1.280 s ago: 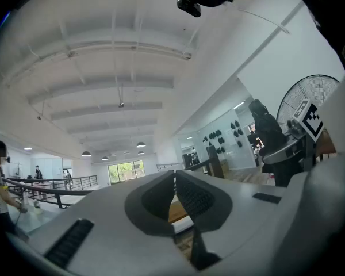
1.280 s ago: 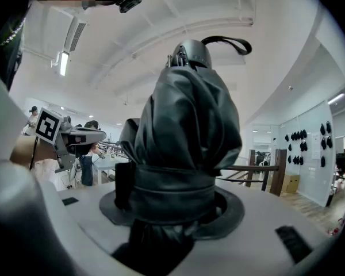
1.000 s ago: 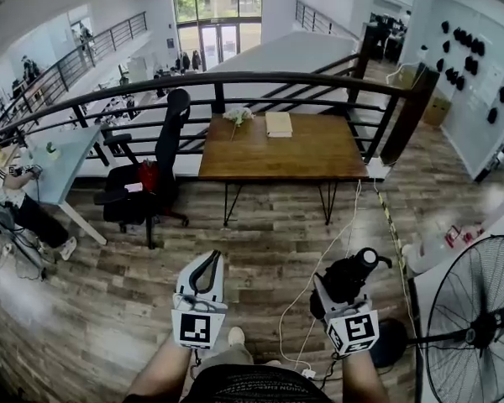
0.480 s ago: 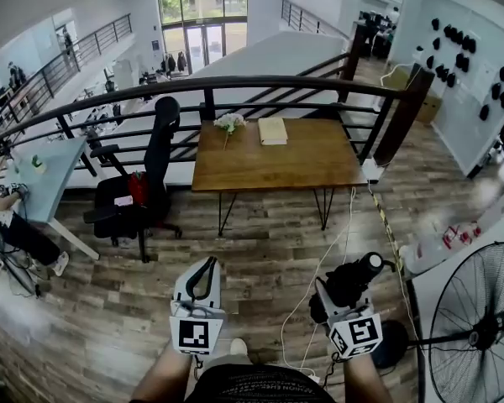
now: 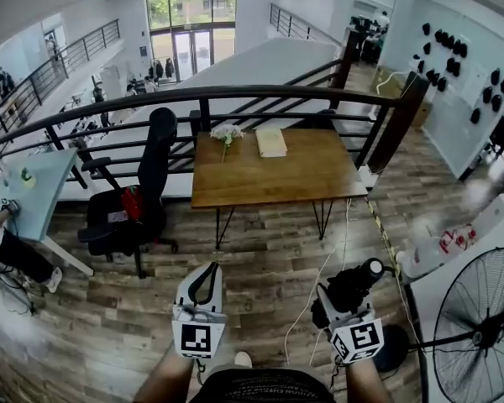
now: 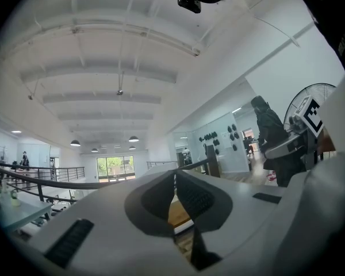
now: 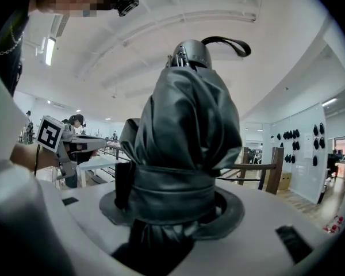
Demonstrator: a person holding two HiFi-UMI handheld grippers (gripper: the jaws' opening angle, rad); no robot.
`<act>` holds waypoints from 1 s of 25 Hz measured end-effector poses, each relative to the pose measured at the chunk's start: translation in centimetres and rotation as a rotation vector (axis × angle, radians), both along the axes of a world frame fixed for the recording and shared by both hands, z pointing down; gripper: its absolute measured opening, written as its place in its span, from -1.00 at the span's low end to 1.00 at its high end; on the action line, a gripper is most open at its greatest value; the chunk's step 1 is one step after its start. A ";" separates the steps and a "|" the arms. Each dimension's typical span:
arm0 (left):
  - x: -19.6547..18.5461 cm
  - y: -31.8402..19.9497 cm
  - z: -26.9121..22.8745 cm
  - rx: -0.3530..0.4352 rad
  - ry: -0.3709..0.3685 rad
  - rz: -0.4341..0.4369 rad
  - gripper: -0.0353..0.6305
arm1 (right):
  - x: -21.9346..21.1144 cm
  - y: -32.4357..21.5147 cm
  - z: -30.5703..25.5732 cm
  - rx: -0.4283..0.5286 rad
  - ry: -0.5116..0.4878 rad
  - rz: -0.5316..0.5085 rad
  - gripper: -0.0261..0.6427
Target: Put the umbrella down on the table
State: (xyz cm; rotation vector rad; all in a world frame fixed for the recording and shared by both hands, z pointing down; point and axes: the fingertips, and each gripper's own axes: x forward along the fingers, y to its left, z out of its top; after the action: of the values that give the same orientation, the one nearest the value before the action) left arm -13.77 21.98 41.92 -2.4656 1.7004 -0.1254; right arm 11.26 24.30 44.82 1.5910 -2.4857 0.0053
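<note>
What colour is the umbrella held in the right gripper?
Dark grey umbrella, black wrist strap; clearest in the right gripper view.

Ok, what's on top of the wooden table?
A small bunch of white flowers and a pale book lie near the far edge of the table. The rest shows bare; only the wood under those two is covered. The umbrella is in the right gripper.

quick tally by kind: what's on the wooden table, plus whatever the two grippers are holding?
flower bunch, on the wooden table: 1
flat tan book or box, on that table: 1
folded dark umbrella, clamped in the right gripper jaws: 1
held by the left gripper, jaws shut on nothing: 0
Total: 3
</note>
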 end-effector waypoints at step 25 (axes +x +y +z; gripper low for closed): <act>0.5 -6.8 2.3 -0.057 0.013 0.008 -0.79 | 0.6 -6.8 1.8 -0.009 0.020 -0.022 -0.18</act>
State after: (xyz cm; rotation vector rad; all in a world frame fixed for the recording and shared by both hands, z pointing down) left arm -13.25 15.14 44.25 -2.5189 1.7149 -0.1601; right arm 11.89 17.54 46.63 1.5524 -2.4845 -0.0031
